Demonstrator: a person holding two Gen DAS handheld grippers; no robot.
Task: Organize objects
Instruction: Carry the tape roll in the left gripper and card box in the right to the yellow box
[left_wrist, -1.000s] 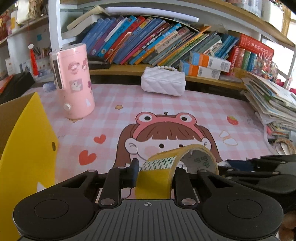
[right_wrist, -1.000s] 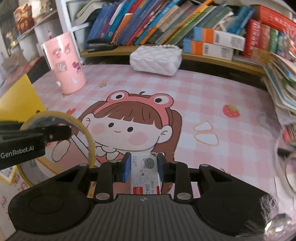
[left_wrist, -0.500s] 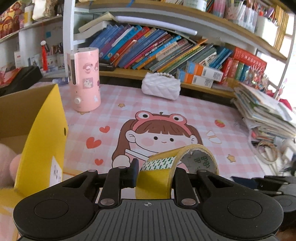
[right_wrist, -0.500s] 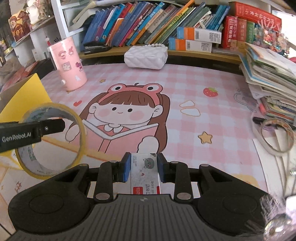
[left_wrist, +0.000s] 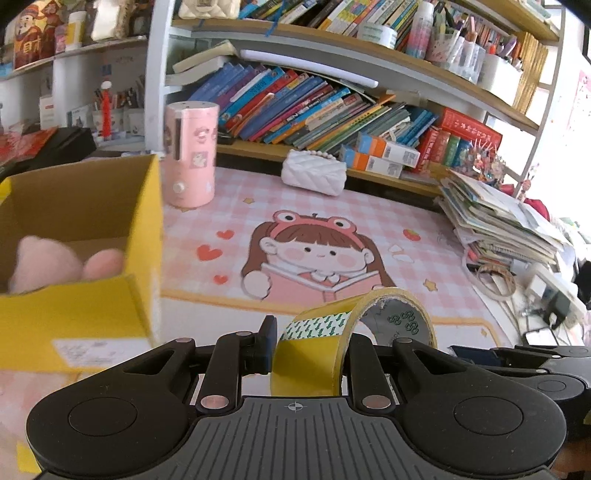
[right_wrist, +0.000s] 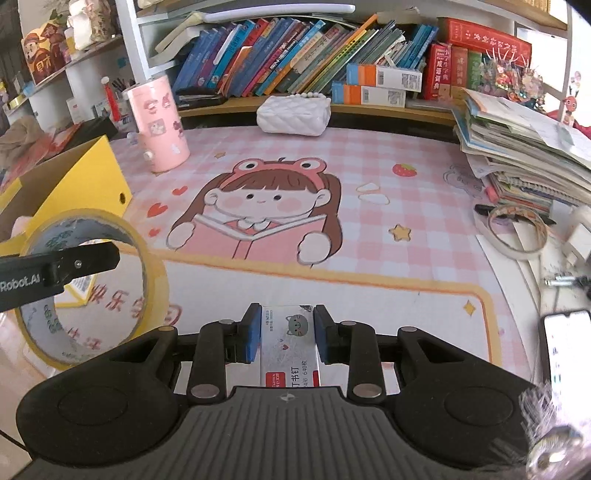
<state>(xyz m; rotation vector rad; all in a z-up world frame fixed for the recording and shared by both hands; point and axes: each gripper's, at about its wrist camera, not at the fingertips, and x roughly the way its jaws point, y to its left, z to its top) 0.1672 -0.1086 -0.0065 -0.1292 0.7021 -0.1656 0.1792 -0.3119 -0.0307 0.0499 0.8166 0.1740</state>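
Bookshelves (right_wrist: 295, 48) packed with leaning books rise behind a worktop (right_wrist: 424, 258) covered by a pink checked mat printed with a cartoon girl reading. Taking that cartoon girl (right_wrist: 258, 206) as the landmark: a pink cylinder (right_wrist: 157, 127) with stickers stands beyond her to the left, a white quilted purse (right_wrist: 293, 114) lies beyond her against the shelf edge, and a stack of papers (right_wrist: 524, 147) sits to her right with a thin tape ring (right_wrist: 517, 232) just in front of it. A yellow cardboard box (left_wrist: 85, 258) stands open to her left, with something soft and pink (left_wrist: 48, 266) inside.

Left tongs (left_wrist: 310, 343) are clamped on a roll of yellow tape (left_wrist: 325, 347), held on edge in front of the girl and to the right of the box. Right tongs (right_wrist: 288, 332) are closed narrowly on a small white box of staples (right_wrist: 290, 343) with a cat face and red label, held in the air in front of her. A phone (right_wrist: 565, 347) lies at the worktop's right edge.
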